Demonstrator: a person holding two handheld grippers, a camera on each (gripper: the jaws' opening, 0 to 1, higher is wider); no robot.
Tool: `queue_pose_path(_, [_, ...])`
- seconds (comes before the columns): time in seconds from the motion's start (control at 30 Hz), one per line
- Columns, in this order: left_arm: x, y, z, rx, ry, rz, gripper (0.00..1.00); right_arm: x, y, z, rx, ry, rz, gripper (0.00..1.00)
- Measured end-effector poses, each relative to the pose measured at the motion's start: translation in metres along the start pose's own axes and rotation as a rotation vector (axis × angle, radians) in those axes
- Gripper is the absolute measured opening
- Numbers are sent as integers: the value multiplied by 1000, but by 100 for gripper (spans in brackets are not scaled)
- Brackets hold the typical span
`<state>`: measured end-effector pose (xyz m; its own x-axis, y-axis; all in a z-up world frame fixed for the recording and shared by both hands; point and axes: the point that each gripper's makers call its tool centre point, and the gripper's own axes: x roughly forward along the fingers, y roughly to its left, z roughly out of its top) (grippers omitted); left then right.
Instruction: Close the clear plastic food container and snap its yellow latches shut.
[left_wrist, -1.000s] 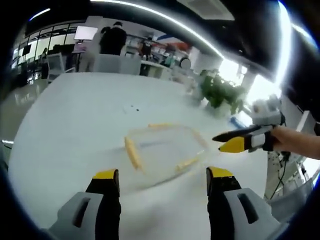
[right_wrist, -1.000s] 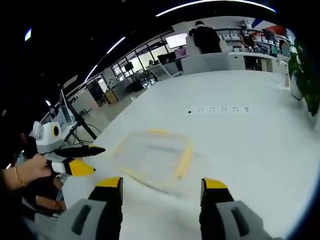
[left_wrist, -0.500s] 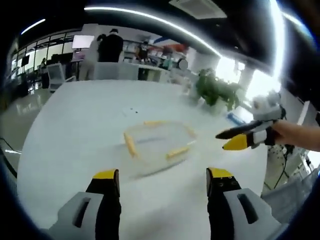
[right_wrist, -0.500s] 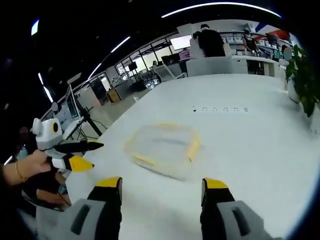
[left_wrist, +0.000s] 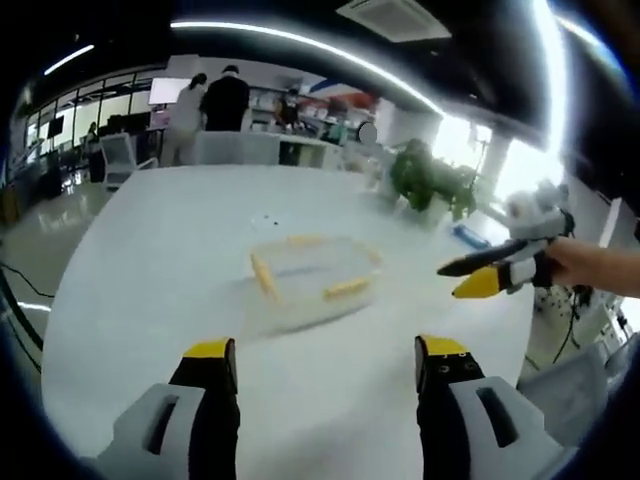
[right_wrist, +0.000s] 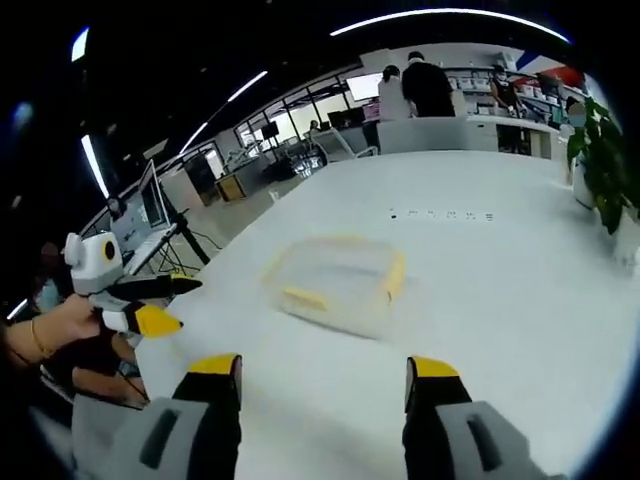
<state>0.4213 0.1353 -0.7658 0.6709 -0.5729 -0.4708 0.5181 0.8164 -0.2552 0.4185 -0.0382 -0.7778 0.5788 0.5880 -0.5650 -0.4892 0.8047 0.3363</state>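
The clear food container (left_wrist: 308, 285) with its yellow latches (left_wrist: 346, 289) sits on the white bench (left_wrist: 150, 250), well ahead of both grippers and touching neither. The left gripper (left_wrist: 325, 355) is released, its fingers (left_wrist: 210, 350) spread apart with nothing between them. The right gripper (right_wrist: 325, 365) is likewise spread and empty, the container (right_wrist: 335, 282) lying well beyond its fingers (right_wrist: 432, 368).

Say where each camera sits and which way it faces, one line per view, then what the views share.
Left gripper view: rides on the left tongs, facing across the white table at the clear container; the right tongs and a hand enter from the right.
Right gripper view: rides on the right tongs, facing the container from its other side; the left tongs enter from the left.
Shared: container, table, potted plant.
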Motion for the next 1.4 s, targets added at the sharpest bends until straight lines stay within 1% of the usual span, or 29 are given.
queue_pose_path(0.1, [-6, -6, -3, 2, -13, -19, 73, -4, 4, -3, 0, -4, 1, 66])
queue_pose_path(0.2, [-11, -8, -5, 15, -22, -21, 73, -9, 11, -8, -31, 0, 6, 67])
queue_pose_path(0.27, [-15, -8, -6, 8, -24, -19, 73, -11, 13, -11, -37, 3, 8, 68])
queue_pose_path(0.47, [-27, -15, -9, 26, -29, -25, 73, -21, 20, -24, -25, 2, 18, 69])
queue_pose_path(0.63, [-34, -17, -22, 34, -13, -26, 74, -30, 23, -39, -17, 9, 23, 69])
queue_pose_path(0.73, [-36, -18, -35, 42, 15, -23, 73, -35, 24, -51, 4, 16, 27, 69])
queue_pose_path(0.87, [-40, -19, -45, 19, 24, -23, 73, -40, 25, -64, 10, 30, 25, 70])
queue_pose_path(0.93, [-42, -21, -47, 14, 29, -19, 73, -42, 26, -67, 12, 30, 24, 70])
queue_pose_path(1.1, [-47, -24, -48, 10, 20, -20, 73, -46, 27, -72, 20, 31, 19, 69])
queue_pose_path(1.4, [-51, -24, -57, -4, 27, -12, 73, -53, 28, -82, 24, 41, 19, 69])
